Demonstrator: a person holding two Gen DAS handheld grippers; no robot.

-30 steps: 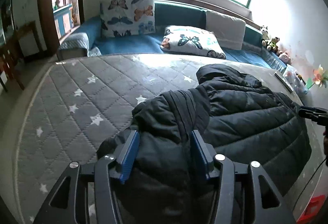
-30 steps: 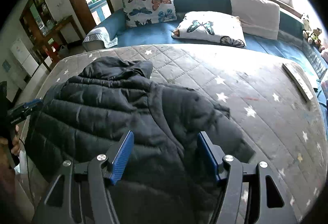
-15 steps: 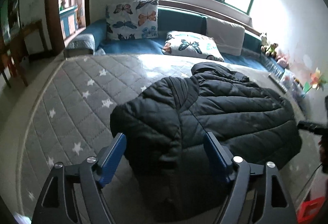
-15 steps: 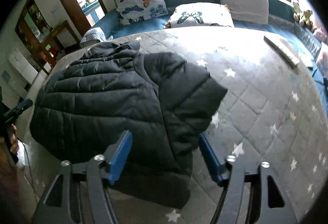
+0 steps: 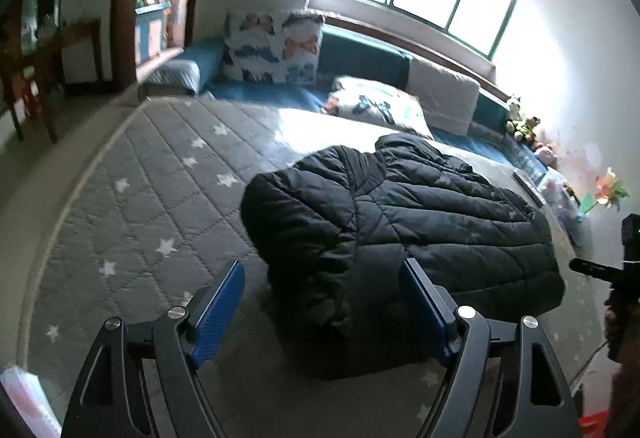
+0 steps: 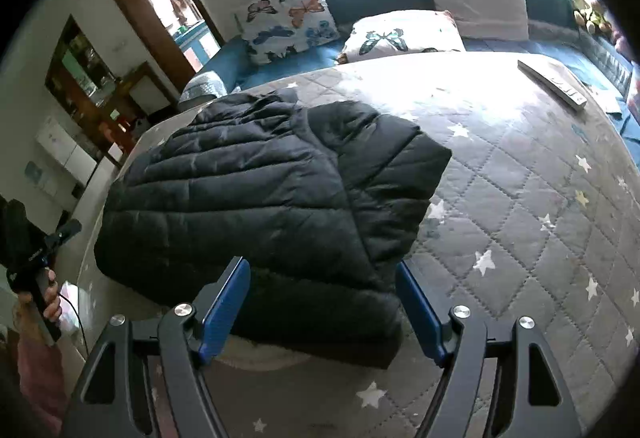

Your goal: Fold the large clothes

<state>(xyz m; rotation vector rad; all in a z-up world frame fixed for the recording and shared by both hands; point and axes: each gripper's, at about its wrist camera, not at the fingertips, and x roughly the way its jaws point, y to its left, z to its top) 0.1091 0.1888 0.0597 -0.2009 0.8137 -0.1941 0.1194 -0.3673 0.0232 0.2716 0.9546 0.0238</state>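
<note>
**Two grippers let go as a puffer jacket's side fold settles on the bed**

Two handheld grippers hang clear of a black quilted puffer jacket [image 5: 400, 238] lying on a grey star-print quilted mattress [image 5: 152, 205], toward the mattress's near edge and well short of the butterfly cushions [image 6: 290, 19] at the far side. The left gripper [image 5: 324, 302] has its blue pads spread wide with only air between them, the jacket's folded edge showing beyond the gap. The right gripper [image 6: 322, 302] has just been opening and stands equally wide, nothing pinched between its pads, which frame the hem from above without pressing on it.

The step in hand looks like the release after a lengthwise fold: one side panel and sleeve appear laid over the body, leaving a thick doubled flap along one side. The fold is partway, by the look of it. The next move probably calls for taking hold at the hem or the hood end, both hands together, and bringing one end over the other, or first folding in the opposite side.

The jacket looks bulky and springy, its padded channels puffed and slightly glossy, the hood [image 5: 404, 147] bunched at the far end. Such filling may push a fold back open unless it is pressed flat.
</note>
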